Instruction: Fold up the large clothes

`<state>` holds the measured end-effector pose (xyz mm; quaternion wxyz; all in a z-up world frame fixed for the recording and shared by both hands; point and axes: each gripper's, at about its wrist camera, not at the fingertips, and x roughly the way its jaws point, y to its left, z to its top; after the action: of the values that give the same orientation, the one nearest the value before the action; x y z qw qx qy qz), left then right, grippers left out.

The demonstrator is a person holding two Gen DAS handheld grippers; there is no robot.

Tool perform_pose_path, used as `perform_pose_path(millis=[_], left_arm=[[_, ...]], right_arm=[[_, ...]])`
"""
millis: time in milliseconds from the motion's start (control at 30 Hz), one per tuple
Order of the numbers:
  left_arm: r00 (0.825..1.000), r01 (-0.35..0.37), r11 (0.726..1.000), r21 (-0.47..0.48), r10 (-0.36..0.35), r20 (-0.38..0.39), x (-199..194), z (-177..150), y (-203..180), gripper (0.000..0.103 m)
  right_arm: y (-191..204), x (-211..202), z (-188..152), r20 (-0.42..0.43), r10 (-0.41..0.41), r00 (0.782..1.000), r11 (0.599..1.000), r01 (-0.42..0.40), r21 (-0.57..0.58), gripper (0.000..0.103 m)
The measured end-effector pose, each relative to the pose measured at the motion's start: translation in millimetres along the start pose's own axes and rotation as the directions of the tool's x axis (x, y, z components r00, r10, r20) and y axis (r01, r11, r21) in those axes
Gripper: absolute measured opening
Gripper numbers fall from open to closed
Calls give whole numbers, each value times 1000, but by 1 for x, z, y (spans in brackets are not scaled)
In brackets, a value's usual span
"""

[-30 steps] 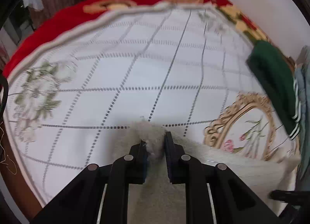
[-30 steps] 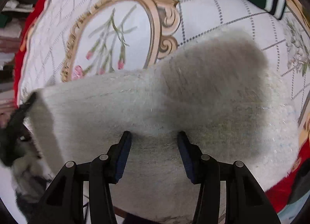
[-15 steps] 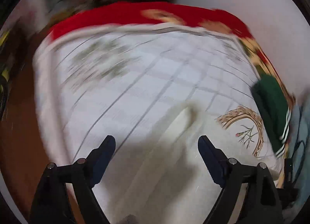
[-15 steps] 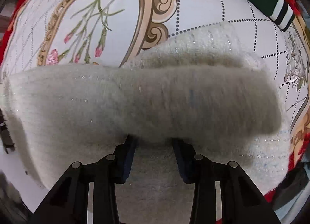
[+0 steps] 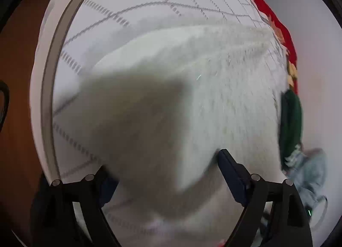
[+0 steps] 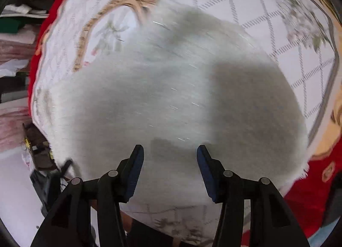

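Where both grippers pinched before, left gripper (image 5: 164,174) and right gripper (image 6: 170,150) now gape above the white sweater (image 6: 171,97)

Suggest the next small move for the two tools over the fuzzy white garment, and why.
Probably lower the left tool to grip the near edge of the garment for another fold. Both tools are open and hold nothing; the right tool hovers over the garment, which lies in a bulky heap on the cloth, not yet compact.

Soft indoor light, heavy motion blur, dark fisheye edges.
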<state>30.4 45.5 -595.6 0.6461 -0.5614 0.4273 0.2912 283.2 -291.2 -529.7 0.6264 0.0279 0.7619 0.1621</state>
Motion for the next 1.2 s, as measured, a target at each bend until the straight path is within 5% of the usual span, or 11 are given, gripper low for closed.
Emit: perform_pose_path(millis=[33, 100, 133, 400, 533, 667, 800, 833, 867, 900, 1200], left_arm=[[999, -15, 1000, -5, 15, 30, 0, 1, -3, 81], [990, -67, 998, -3, 67, 123, -10, 5, -12, 23], [986, -54, 998, 15, 51, 157, -16, 8, -17, 20], [952, -41, 996, 80, 14, 306, -87, 46, -3, 18], [974, 64, 996, 54, -74, 214, -66, 55, 24, 24], [959, 237, 971, -28, -230, 165, -27, 58, 34, 62], [955, 153, 988, 10, -150, 255, -20, 60, 8, 67], [955, 124, 992, 23, -126, 269, -22, 60, 4, 61], [953, 80, 996, 39, -88, 289, -27, 60, -3, 29], [949, 70, 996, 61, -86, 302, -34, 62, -9, 19], [886, -71, 975, 210, -35, 462, -115, 84, -37, 17]], right_arm=[[-5, 7, -2, -5, 10, 1000, 1000, -10, 15, 54], [-14, 9, -6, -5, 35, 999, 998, -35, 45, 54], [-18, 9, -8, -5, 51, 999, 997, -51, 57, 54], [13, 16, -9, -20, 102, 995, 995, -103, -14, 54], [33, 45, -2, -64, 84, 994, 994, -88, -64, 54], [37, 62, -1, -72, 61, 996, 995, -66, -76, 56], [35, 64, 4, -85, 76, 993, 994, -83, -77, 56], [35, 64, 5, -90, 77, 993, 993, -84, -79, 56], [33, 62, 7, -96, 75, 993, 993, -83, -83, 56], [24, 53, 6, -98, 77, 992, 993, -86, -85, 56], [4, -3, -22, 2, 62, 998, 996, -61, -67, 56]])
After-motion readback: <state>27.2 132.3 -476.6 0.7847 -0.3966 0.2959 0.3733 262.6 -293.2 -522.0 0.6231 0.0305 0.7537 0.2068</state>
